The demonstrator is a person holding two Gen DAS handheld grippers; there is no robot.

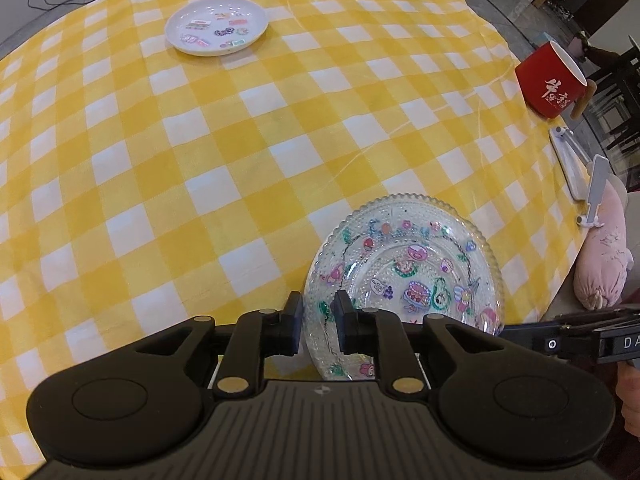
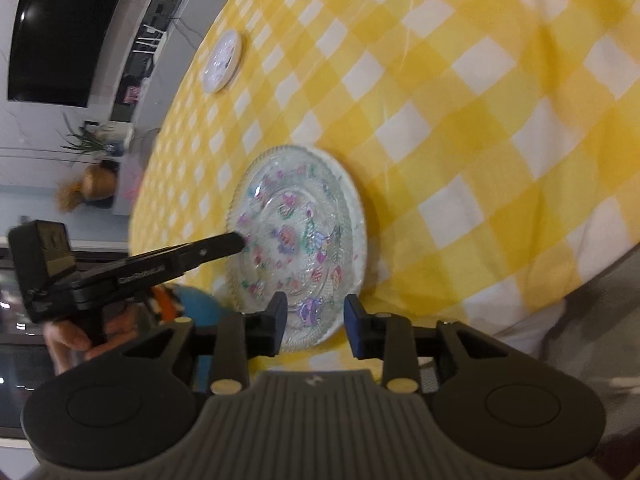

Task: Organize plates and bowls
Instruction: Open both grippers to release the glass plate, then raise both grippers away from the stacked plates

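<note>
Black fingers of the left hand-held gripper [image 1: 317, 322] fill the bottom of the left wrist view, and they straddle the near-left rim of a clear beaded glass plate with colourful cartoon stickers [image 1: 404, 272]. The jaws stand narrowly apart with the rim between them; can't tell if the pads actually press on it. Plate count here: two. The glass one sits flat on the yellow-and-white checked tabletop [image 1: 240, 152] close to the near edge, and a round white plate with stickers [image 1: 217, 26] lies well apart at the far side. One red mug with white lettering and a wooden handle [image 1: 551, 80] stands at the right edge, plus something pink and soft [image 1: 602, 264] just off the tabletop on that side. Both plates are round, so no real long axis; both face up.

Right wrist view, a bit blurry: the right hand-held gripper [image 2: 316, 326] has its jaws apart around the near rim of the same glass plate, pads clear of it. The left one comes in from the left side, gripped by a hand [image 2: 76, 334], its tip over the plate's left rim. Same two plates, white one far off.
</note>
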